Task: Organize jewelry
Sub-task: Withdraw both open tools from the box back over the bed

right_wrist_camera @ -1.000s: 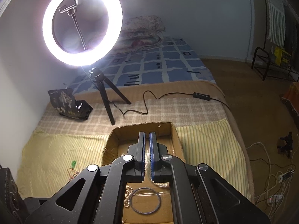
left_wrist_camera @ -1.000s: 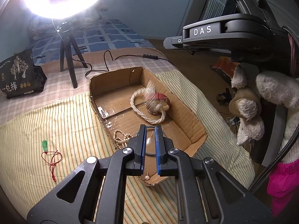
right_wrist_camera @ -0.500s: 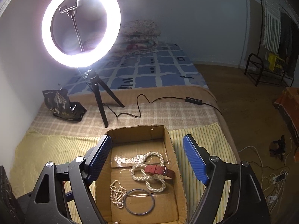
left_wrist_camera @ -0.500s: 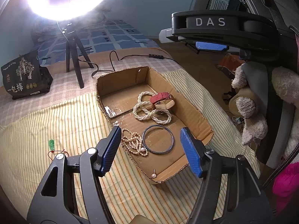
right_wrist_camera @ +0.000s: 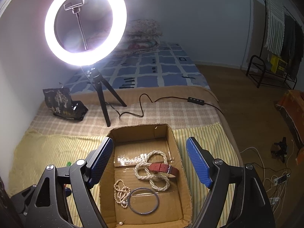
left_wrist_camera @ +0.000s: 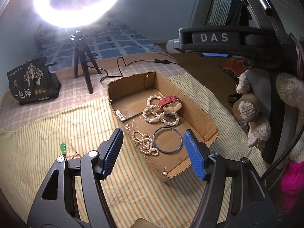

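Observation:
An open cardboard box (left_wrist_camera: 197, 110) (right_wrist_camera: 174, 138) lies on the striped bed cover. In it are a white pearl necklace (left_wrist_camera: 152, 112) (right_wrist_camera: 144, 169), a red strap watch (left_wrist_camera: 169, 100) (right_wrist_camera: 163, 168), a pinkish bead string (left_wrist_camera: 144, 144) (right_wrist_camera: 120, 191), a dark bangle (left_wrist_camera: 167, 139) (right_wrist_camera: 143, 200) and a pearl earring (left_wrist_camera: 165, 172) (right_wrist_camera: 120, 223). A green pendant on a red cord (left_wrist_camera: 63, 148) lies on the cover left of the box. My left gripper (left_wrist_camera: 153, 153) is open and empty above the box's near end. My right gripper (right_wrist_camera: 150, 163) is open and empty above the box.
A lit ring light on a black tripod (right_wrist_camera: 103, 95) stands behind the box, its cable and switch (right_wrist_camera: 195, 100) trailing right. A black snack bag (right_wrist_camera: 62, 102) sits at the back left. A plush toy (left_wrist_camera: 252, 114) hangs by the bed's right edge.
Both grippers went from shut to wide open and drew back a little from the box. The white necklace and red watch now lie still in the box.

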